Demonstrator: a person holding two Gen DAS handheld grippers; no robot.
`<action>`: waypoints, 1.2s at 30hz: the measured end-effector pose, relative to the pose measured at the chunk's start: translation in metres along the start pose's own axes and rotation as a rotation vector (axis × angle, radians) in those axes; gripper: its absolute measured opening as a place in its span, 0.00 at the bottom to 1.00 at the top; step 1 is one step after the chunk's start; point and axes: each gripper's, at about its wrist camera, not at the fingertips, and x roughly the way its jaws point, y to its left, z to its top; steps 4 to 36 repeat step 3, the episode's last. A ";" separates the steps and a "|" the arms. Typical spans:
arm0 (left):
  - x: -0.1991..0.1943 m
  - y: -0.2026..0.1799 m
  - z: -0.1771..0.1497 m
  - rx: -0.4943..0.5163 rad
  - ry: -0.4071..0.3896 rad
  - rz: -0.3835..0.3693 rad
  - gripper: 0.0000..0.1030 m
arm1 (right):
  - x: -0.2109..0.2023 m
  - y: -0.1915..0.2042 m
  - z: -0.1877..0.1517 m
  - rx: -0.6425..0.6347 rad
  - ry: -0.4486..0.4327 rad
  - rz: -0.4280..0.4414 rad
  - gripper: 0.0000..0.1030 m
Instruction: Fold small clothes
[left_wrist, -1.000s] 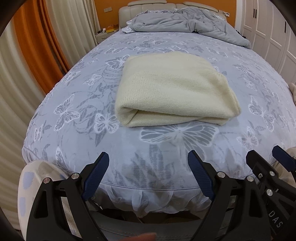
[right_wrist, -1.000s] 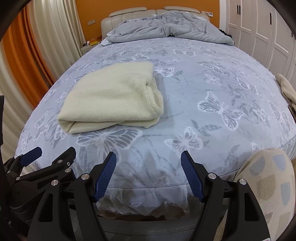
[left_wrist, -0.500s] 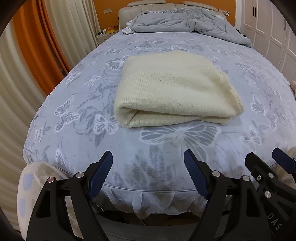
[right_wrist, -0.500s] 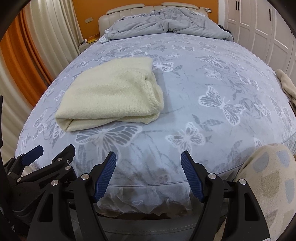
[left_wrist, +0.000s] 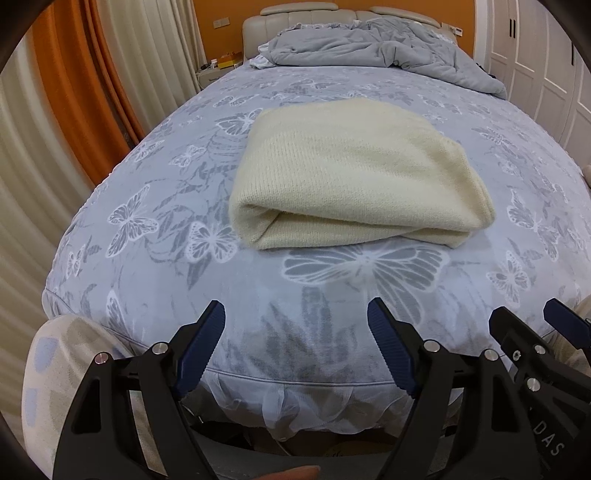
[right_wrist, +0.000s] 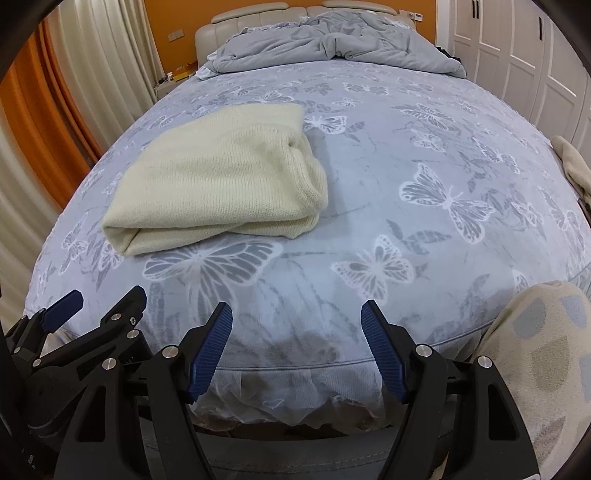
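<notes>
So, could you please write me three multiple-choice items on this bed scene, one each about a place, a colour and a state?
1. Where does the folded knit garment lie?
A. On the butterfly-print bedspread
B. On top of the grey duvet
C. Between the left gripper's jaws

2. What colour is the folded garment?
A. Grey
B. Cream
C. Orange

3. How do the left gripper and right gripper stand?
A. Both shut on the garment
B. One open, one shut
C. Both open and empty

Answers: 1 A, it rests flat on the butterfly print, well short of the duvet bunched at the headboard. 2 B, the knit is pale cream in both views. 3 C, each pair of jaws is spread with only bedspread showing between.
</notes>
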 end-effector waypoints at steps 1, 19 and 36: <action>0.001 0.000 0.000 -0.002 0.006 -0.003 0.75 | 0.001 -0.001 0.000 -0.002 0.001 0.000 0.69; 0.002 0.000 -0.001 -0.002 0.009 -0.005 0.75 | 0.001 0.000 0.000 -0.002 0.003 0.000 0.69; 0.002 0.000 -0.001 -0.002 0.009 -0.005 0.75 | 0.001 0.000 0.000 -0.002 0.003 0.000 0.69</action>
